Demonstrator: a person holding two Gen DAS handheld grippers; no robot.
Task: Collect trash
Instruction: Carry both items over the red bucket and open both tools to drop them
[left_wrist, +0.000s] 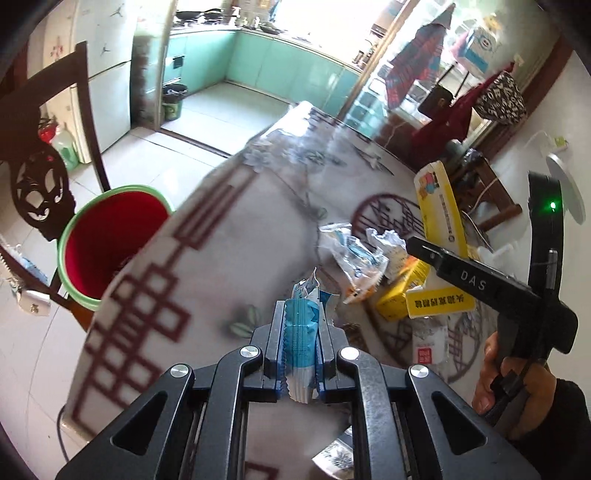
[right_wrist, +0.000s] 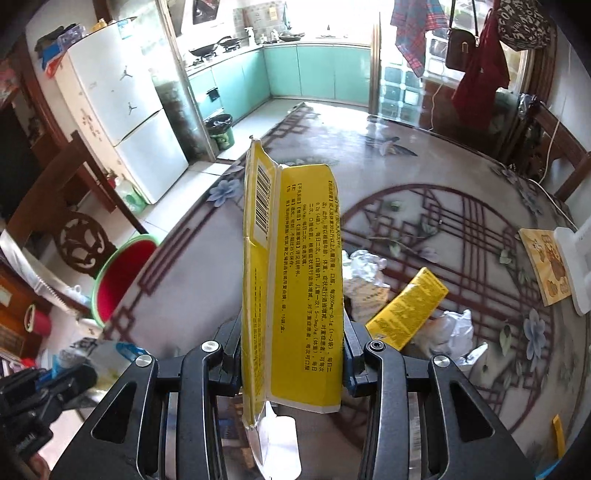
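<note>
Looking down the left wrist view, the left gripper is clamped tight on a blue-and-white wrapper above the patterned tablecloth, a red bucket waiting just off the table edge beside a dark chair. Over to the right wrist view: the right gripper pinches a flattened yellow carton upright, more litter heaped on the cloth, teal kitchen cabinets and a white fridge beyond.

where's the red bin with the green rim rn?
The red bin sits on the floor off the table's left edge, beside the dark carved chair; it shows at the left of both wrist views.
</note>
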